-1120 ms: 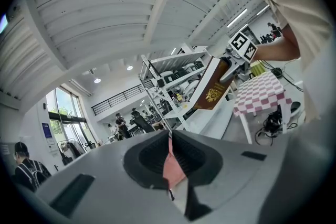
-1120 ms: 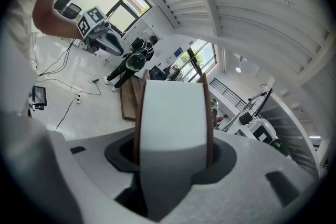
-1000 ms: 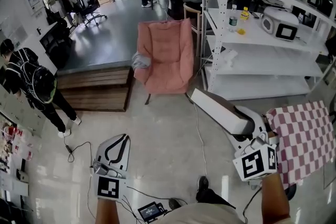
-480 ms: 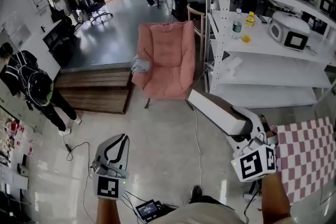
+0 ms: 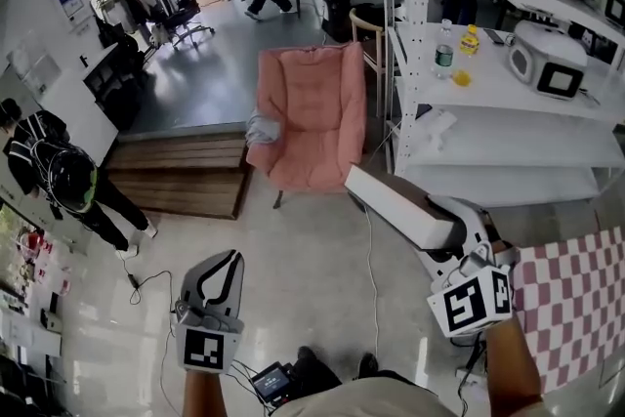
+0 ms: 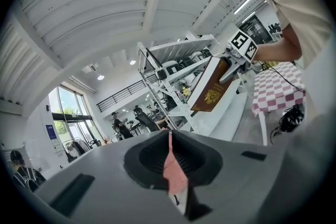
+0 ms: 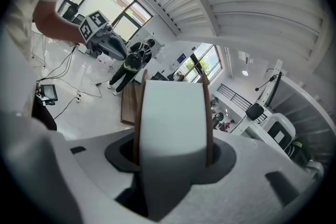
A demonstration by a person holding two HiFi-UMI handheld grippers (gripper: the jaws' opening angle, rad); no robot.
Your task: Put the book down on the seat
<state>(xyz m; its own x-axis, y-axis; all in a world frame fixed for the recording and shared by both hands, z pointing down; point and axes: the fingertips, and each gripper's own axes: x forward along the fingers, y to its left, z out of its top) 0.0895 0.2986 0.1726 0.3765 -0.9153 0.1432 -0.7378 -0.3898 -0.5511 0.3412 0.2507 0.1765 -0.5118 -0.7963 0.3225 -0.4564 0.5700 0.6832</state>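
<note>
**Book aloft, short of the seat**

Right gripper (image 5: 457, 239) pinches the near end of the thick book (image 5: 400, 207), one jaw on each brown cover, white page block between them. Long axis slants from the gripper up-left, far end aimed at the pink armchair (image 5: 311, 117). The book hangs over the floor (image 5: 293, 249), near the shelf rack (image 5: 488, 127), clear of the seat (gold emblem on one cover). Left gripper (image 5: 223, 267) low at the left, jaws pressed together on nothing.
</note>
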